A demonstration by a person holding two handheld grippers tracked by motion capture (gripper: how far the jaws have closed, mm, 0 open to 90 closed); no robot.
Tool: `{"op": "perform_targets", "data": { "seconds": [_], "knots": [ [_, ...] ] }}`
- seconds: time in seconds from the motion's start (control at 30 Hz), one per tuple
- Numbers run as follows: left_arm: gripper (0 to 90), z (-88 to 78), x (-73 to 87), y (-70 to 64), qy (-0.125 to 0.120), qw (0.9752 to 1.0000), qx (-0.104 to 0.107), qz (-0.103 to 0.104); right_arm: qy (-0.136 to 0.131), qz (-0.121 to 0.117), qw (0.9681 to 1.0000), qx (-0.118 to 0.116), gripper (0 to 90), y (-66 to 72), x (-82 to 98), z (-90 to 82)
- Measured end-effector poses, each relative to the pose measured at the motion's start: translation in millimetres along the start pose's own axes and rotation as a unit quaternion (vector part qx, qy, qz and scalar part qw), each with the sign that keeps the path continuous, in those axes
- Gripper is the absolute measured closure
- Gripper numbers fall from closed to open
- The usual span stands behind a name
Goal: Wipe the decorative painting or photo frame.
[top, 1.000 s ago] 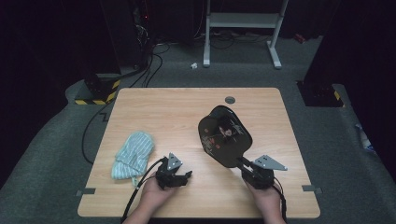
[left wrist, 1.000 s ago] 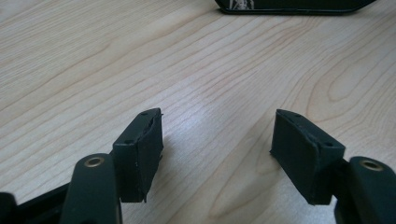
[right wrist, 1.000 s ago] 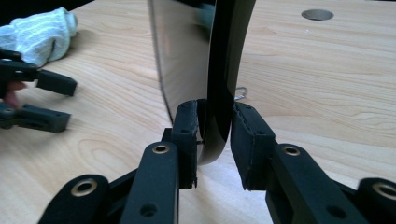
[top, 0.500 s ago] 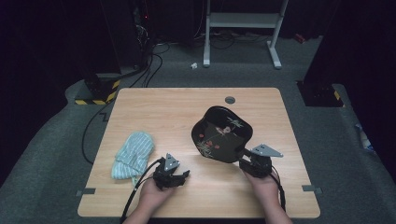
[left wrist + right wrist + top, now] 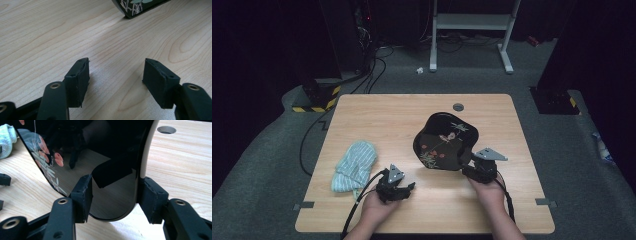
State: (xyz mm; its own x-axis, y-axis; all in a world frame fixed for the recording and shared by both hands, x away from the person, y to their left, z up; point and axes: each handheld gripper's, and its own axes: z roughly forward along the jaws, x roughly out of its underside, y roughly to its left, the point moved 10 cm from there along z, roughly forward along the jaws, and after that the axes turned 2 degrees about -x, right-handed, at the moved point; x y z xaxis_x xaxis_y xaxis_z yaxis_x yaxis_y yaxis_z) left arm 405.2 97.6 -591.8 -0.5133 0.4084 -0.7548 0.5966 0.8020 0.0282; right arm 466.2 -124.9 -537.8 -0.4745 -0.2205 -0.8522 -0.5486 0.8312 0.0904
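Now your right gripper (image 5: pixel 472 167), jaws just opening around the black tray's (image 5: pixel 444 141) five o'clock rim, has tilted it flatter, while your left gripper (image 5: pixel 116 78) gapes empty.

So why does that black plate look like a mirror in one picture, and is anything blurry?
In the right gripper view the glossy black plate reflects the jaws and dark room, with a bright glare line along its rim. In the left gripper view the wood table is sharp nearby and softer at the top. In the high view the table is well lit, the surrounding floor dark, and the whole picture slightly soft.
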Motion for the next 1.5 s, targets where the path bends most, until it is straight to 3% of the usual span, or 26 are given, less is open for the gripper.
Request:
{"op": "perform_targets", "data": {
  "seconds": [0.43, 0.7, 0.87, 1.2, 1.3, 1.37, 1.5],
  "knots": [
    [37.9, 0.0, 0.0, -0.1, 0.0, 1.0, 0.0, 0.0, 0.002, -0.008, 1.0, -0.002, 41.0, 0.9, -9.1, 16.8],
    [38.0, -0.1, 0.1, -0.3, 0.0, 1.0, 0.001, 0.001, 0.012, -0.008, 0.9999, 0.004, 39.1, 1.2, -4.3, 17.0],
    [38.0, -0.1, 0.1, -0.5, 0.0, 1.0, 0.001, 0.001, 0.011, -0.003, 0.9999, -0.001, 33.5, 2.1, 2.1, 11.7],
    [38.0, -0.2, 0.3, -1.0, 0.0, 1.0, 0.001, 0.0, 0.003, -0.001, 0.9999, 0.016, 36.6, -4.6, 13.6, -12.9],
    [38.1, -0.2, 0.3, -1.1, 0.0, 1.0, 0.001, 0.0, 0.01, 0.001, 0.9995, 0.029, 36.6, -11.5, 24.9, -22.0],
    [38.1, -0.2, 0.3, -1.0, 0.0, 1.0, 0.001, 0.001, 0.019, 0.01, 0.9985, 0.049, 36.7, -23.2, 34.9, -29.3],
    [38.1, -0.2, 0.3, -1.1, 0.0, 1.0, 0.001, 0.0, 0.06, 0.014, 0.9932, 0.099, 30.0, -52.7, 61.6, -45.7]
  ]
}}
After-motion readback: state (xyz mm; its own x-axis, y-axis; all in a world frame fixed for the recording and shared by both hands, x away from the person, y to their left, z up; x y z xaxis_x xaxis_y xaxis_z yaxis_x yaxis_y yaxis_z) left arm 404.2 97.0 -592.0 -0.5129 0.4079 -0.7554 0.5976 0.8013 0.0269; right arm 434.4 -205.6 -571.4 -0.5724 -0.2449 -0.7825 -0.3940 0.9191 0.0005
